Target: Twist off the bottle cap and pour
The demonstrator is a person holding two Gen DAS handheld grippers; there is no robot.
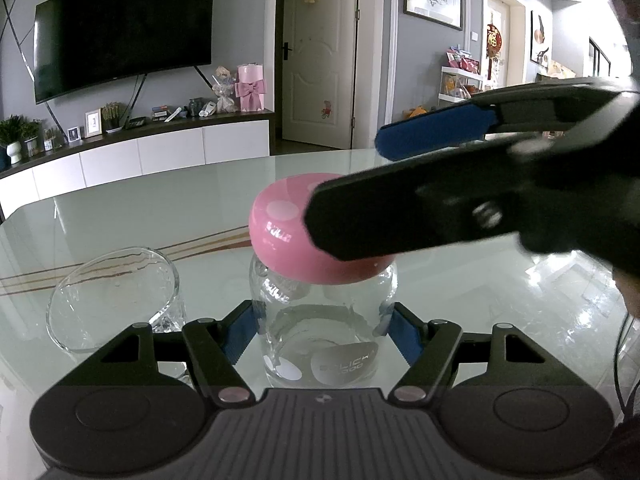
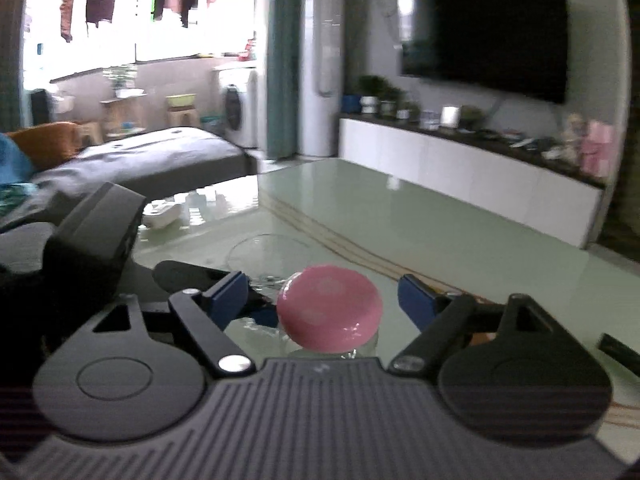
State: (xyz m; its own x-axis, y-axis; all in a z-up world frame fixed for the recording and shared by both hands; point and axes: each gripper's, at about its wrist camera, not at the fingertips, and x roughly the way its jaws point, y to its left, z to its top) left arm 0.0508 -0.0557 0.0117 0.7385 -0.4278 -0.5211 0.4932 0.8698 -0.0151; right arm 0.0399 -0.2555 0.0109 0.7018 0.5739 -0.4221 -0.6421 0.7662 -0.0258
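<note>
left gripper (image 1: 322,328): nearest the left wrist camera; its jaws press their blue pads against both sides of the clear bottle's body, pinching it.
bottle (image 1: 320,340): clear glass, upright on the table, between the left blue pads; a grey oval label sits low on its wall.
cap (image 1: 296,236): pink and domed with pale dots, sitting on the bottle's neck; whether it is screwed tight cannot be told.
right gripper (image 2: 322,300): jaws spread, one blue pad either side of the cap (image 2: 329,307), with a gap on each side; in the left wrist view it reaches in from the right, the black near finger crossing in front of the cap and the blue-padded finger (image 1: 434,130) behind and above it.
glass (image 1: 114,296): clear, wide-mouthed, on the table just left of the bottle; the fisheye view makes its tilt hard to judge.
table (image 1: 160,208): pale green glass top with brown stripes running across it.
background: a dark tv (image 1: 120,28) on the wall above a white cabinet (image 1: 160,152), a pink box with a bow (image 1: 250,88) on the cabinet's top.
</note>
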